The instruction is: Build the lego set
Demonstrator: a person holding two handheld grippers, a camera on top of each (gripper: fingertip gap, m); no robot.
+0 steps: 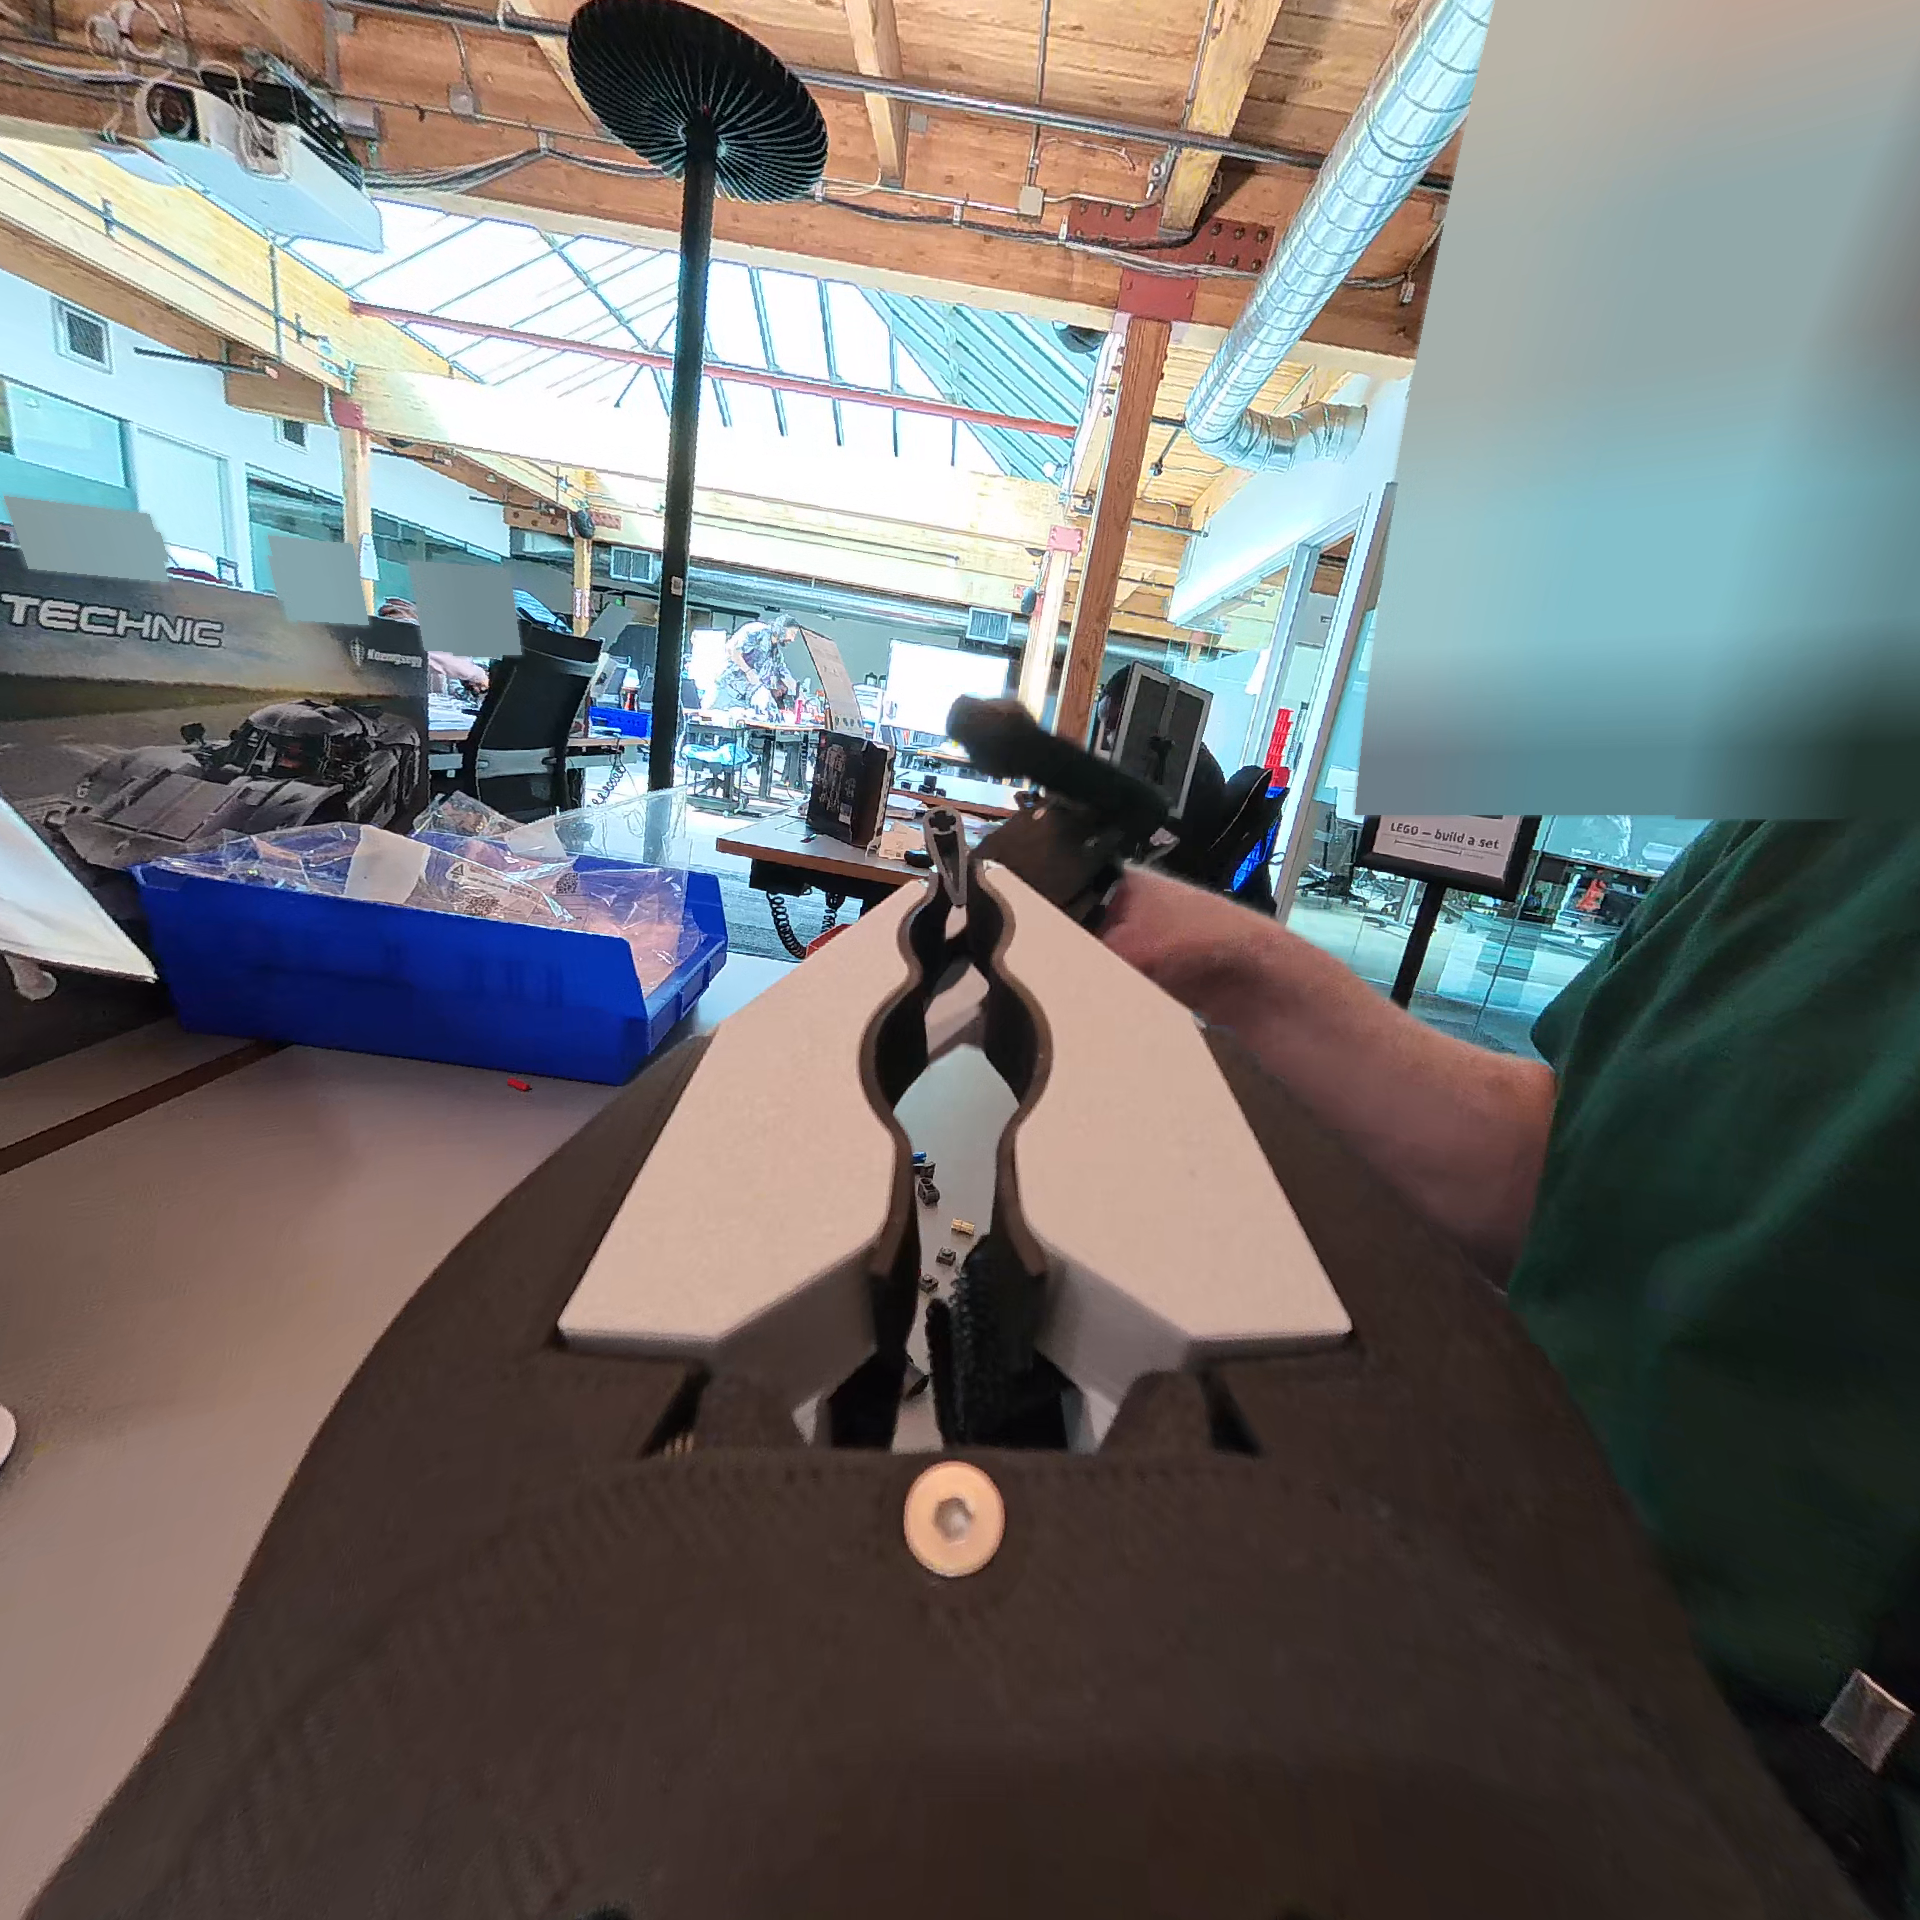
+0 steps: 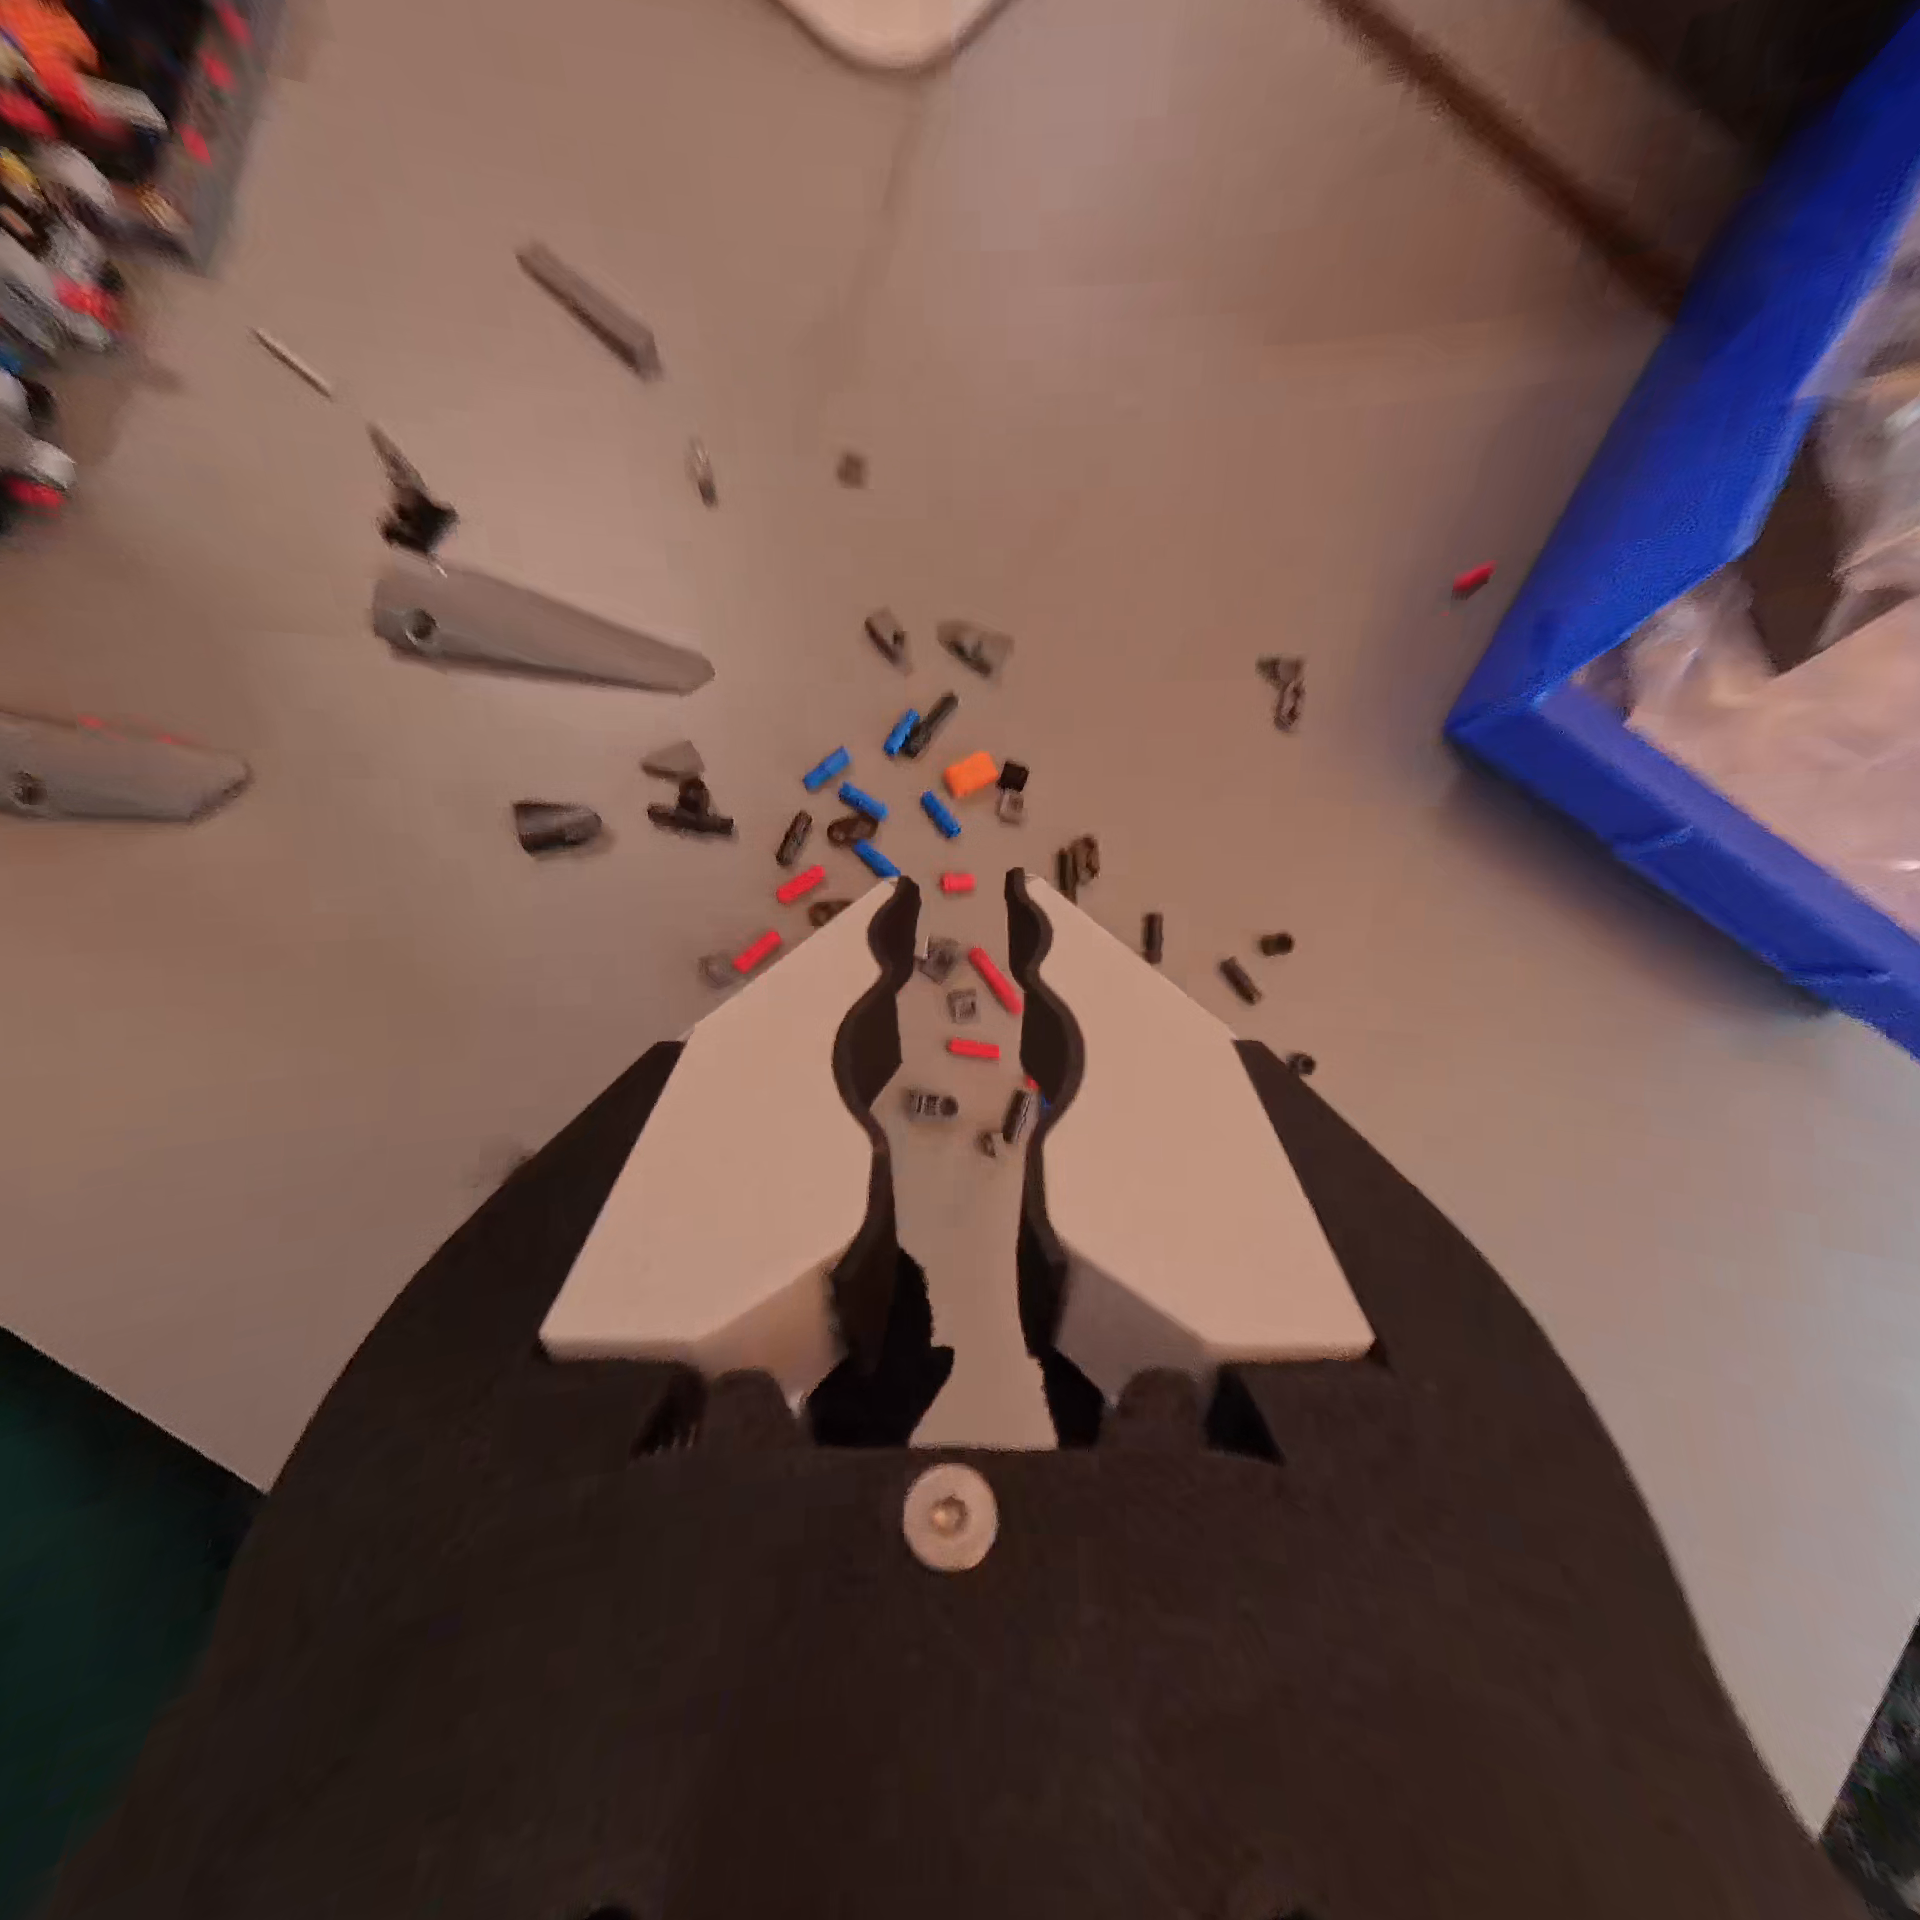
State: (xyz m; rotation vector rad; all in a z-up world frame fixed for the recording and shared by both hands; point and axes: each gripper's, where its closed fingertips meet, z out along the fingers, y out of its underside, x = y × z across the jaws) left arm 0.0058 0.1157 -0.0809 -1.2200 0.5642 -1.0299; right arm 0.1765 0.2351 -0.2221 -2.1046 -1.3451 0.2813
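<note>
My left gripper (image 1: pixel 948 896) is raised and tilted up, shut on a small grey Lego piece (image 1: pixel 943 847) with a cross-shaped hole that sticks out past the fingertips. The right gripper (image 1: pixel 1055 795) shows blurred just behind it, held in a person's hand (image 1: pixel 1174 930). In the right wrist view my right gripper (image 2: pixel 961 883) is open and empty, pointing down over scattered small parts on the table: blue pins (image 2: pixel 862 800), red pins (image 2: pixel 800 883), an orange piece (image 2: pixel 971 774) and dark connectors (image 2: pixel 930 1103). A red pin (image 2: pixel 956 882) lies between the fingertips.
A blue bin (image 1: pixel 416 966) with clear plastic bags stands on the table; it also shows in the right wrist view (image 2: pixel 1704 582). The set's box (image 1: pixel 208 727) stands behind it. Long grey panels (image 2: pixel 540 636) lie at the left, and a heap of mixed parts (image 2: pixel 62 208) at the far left. Some 25 cm of space lies between my two pairs of fingers.
</note>
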